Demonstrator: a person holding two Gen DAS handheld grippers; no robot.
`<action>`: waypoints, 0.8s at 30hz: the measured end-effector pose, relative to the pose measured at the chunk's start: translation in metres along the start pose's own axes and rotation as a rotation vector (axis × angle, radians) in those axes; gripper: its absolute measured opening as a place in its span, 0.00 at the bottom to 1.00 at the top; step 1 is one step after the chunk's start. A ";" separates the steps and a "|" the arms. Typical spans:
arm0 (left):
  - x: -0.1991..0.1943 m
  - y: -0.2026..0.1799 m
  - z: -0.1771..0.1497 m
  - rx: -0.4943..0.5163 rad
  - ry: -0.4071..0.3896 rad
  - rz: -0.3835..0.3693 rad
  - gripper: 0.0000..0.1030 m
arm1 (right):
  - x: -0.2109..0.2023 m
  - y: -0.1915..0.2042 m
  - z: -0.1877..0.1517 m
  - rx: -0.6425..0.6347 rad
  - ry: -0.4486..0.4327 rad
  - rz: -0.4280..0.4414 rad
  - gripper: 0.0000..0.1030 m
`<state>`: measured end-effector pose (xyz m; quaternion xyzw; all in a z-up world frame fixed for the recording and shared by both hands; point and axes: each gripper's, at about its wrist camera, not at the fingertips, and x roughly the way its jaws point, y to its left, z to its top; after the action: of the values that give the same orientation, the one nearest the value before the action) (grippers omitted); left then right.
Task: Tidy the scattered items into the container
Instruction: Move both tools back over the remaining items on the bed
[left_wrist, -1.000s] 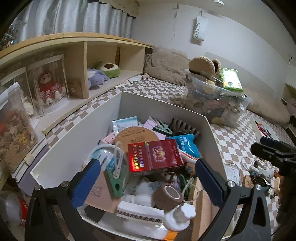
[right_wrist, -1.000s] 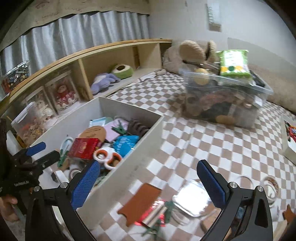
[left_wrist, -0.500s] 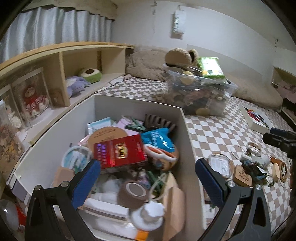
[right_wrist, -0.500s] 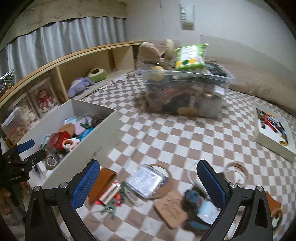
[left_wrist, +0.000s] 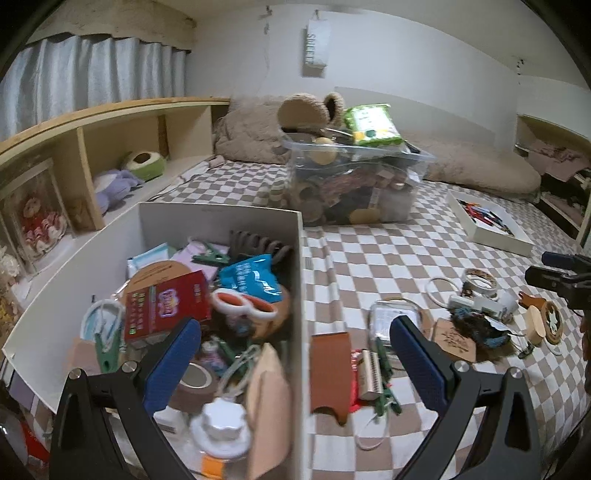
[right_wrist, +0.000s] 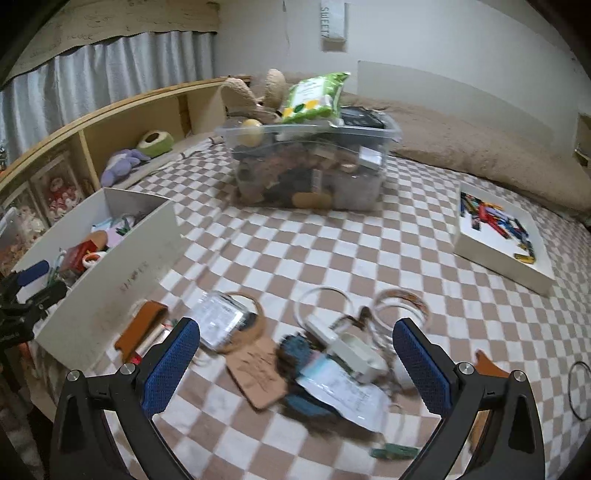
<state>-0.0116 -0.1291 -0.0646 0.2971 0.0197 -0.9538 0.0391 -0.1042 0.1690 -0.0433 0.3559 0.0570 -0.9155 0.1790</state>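
Both grippers swung rightward since earlier frames: left gripper (left_wrist: 295, 354), previously over white box (left_wrist: 221, 216) contents, now straddles box's right wall; right gripper (right_wrist: 295, 354) now over scattered pile beside box. Left fingers spread wide, empty. Right fingers spread wide, empty, above white charger (right_wrist: 349, 347) and blurred paper slip (right_wrist: 343, 387). Brown leather piece (left_wrist: 330, 369) lies just right of box wall. Clear packet (left_wrist: 389, 319), tape rolls (left_wrist: 480, 282) farther right of box on checkered blanket (left_wrist: 369, 251). Red carton (left_wrist: 166, 304), blue pouch (left_wrist: 251, 277) inside box.

The left gripper (left_wrist: 293, 363) hangs wide open over the white box's (left_wrist: 300, 295) right wall. A brown pouch (left_wrist: 330, 371) lies just beside it.
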 end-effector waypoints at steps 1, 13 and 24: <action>0.001 -0.003 -0.001 0.006 -0.001 -0.003 1.00 | -0.002 -0.004 -0.002 -0.002 0.001 -0.009 1.00; 0.017 -0.047 -0.013 0.106 0.018 -0.030 1.00 | -0.018 -0.047 -0.034 -0.005 0.021 -0.085 1.00; 0.010 -0.079 -0.018 0.162 -0.031 -0.061 1.00 | -0.025 -0.067 -0.070 0.011 0.016 -0.096 1.00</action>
<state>-0.0164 -0.0494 -0.0840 0.2839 -0.0493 -0.9575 -0.0140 -0.0674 0.2542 -0.0804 0.3610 0.0702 -0.9204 0.1324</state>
